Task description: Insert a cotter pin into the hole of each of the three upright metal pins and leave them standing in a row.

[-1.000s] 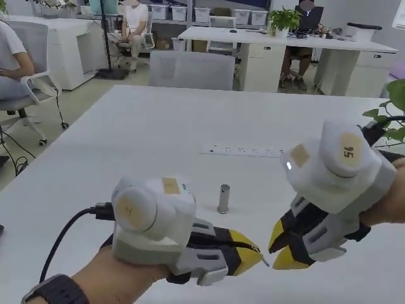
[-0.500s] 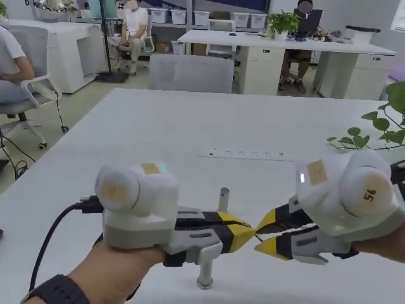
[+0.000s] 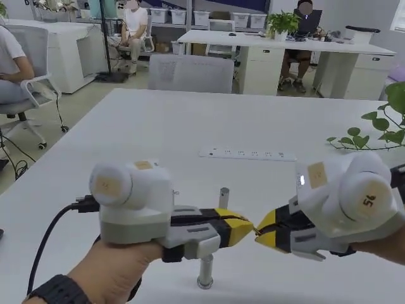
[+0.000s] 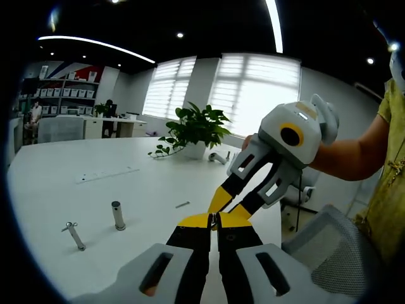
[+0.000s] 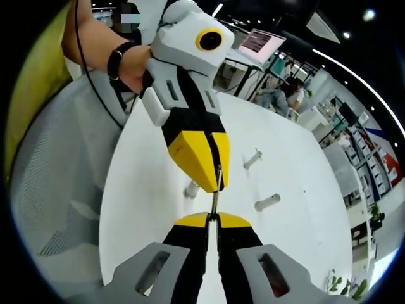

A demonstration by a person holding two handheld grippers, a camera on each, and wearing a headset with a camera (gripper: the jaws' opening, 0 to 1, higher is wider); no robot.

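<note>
- Slippage is the main risk: the cotter pin (image 5: 216, 190) hangs in the air above the table (image 3: 190, 126), apparently pinched at both ends. One end sits in the shut fingers of the left gripper (image 3: 243, 223), the other in those of the right gripper (image 3: 262, 231). A release out of step would drop it.
- A low-swinging gripper could topple the upright metal pin (image 3: 223, 197) just behind, or the nearer metal pin (image 3: 204, 277) beneath the left gripper.
- Both metal pins stand loose, straight on the table top.

White-bodied left gripper (image 3: 248, 223), black cable (image 3: 76, 206), dark watch (image 3: 58, 290), right gripper (image 3: 259, 230) marked 56, yellow tips
</note>
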